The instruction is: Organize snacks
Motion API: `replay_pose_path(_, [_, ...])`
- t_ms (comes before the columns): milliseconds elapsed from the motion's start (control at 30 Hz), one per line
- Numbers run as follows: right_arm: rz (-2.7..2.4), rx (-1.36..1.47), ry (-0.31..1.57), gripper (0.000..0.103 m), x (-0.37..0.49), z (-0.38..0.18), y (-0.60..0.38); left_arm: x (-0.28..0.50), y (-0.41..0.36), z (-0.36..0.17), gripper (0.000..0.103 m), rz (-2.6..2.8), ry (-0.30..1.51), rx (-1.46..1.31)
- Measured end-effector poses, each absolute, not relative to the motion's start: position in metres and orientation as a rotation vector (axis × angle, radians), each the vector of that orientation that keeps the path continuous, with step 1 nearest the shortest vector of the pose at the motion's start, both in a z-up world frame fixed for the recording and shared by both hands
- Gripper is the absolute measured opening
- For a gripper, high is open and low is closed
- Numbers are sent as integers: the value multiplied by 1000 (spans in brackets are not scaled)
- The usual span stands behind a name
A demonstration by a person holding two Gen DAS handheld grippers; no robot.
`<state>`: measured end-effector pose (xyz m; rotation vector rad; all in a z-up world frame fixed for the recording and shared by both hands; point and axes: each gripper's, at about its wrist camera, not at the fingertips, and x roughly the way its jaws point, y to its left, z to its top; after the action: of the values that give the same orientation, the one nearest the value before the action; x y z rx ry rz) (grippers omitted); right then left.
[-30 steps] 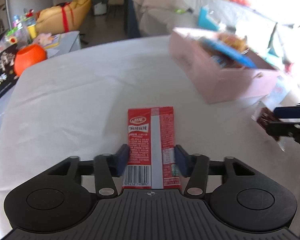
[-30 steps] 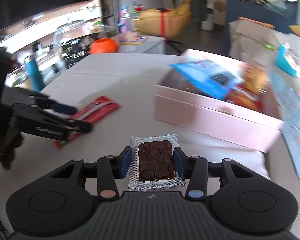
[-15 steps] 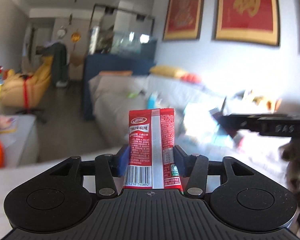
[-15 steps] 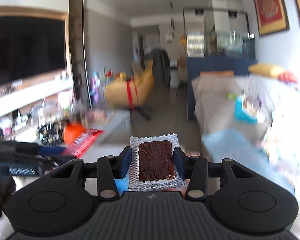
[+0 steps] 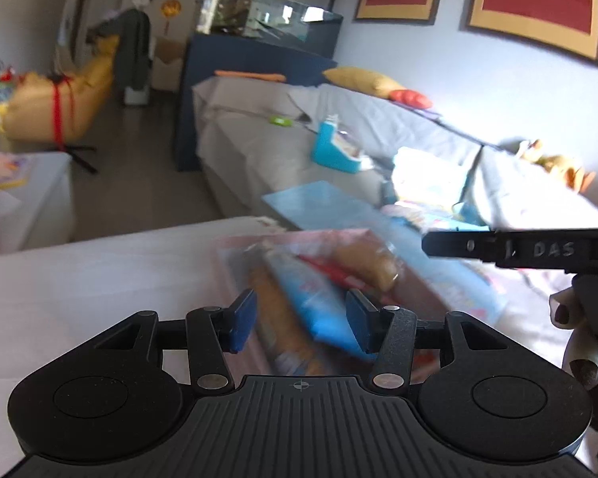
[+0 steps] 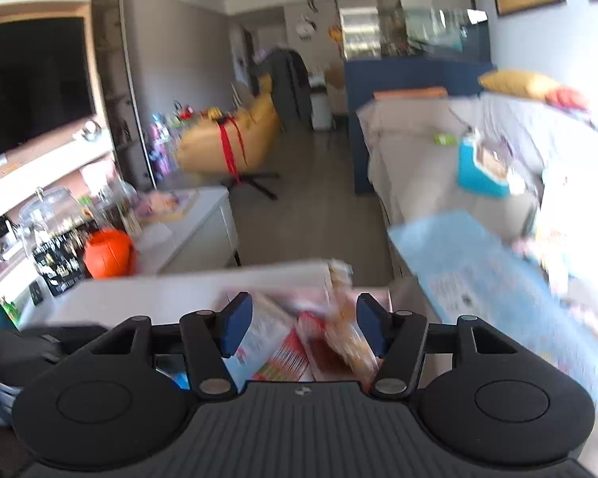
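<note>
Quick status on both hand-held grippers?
Left hand-held gripper: open, empty, above the snack box.
Right hand-held gripper: just opened, nothing between its jaws.

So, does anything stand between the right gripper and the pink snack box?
Nothing visible does. The right gripper hangs right over the pink snack box, its jaws have just been opening with nothing between them; only blurred packets inside the box lie below.

Grey covered sofa under red framed pictures, sunlit.
</note>
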<state>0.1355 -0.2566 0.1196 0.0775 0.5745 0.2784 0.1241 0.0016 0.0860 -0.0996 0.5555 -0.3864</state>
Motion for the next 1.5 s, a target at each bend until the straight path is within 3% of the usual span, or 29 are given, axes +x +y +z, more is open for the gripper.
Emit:
replay_pose_path(133, [308,110,638,60,112,92,-251,80,13,75,54,-305,584,-59])
replay_pose_path(267, [309,52,684,72,75,61,-226,36,20,43,54,-208,654,24])
replay_pose_path(433, [323,-34,757,74,41,18,-188,12,36,11,55,-134,732,-1])
replay_pose_path(700, [244,-81,773,87,33,-6,-170,14,18,3,71,-87,670,-2])
replay_pose_path(767, [190,-81,765,99,33,-10,-174,15,18,3,74,-86,666,-17])
replay_pose_path(833, [150,-39,768,103,37,-13,-181,14,13,2,75,-77,658,-14])
replay_pose_path(1500, [117,-27,690,103,26,-22,-188,17,5,0,77,-39,657,8])
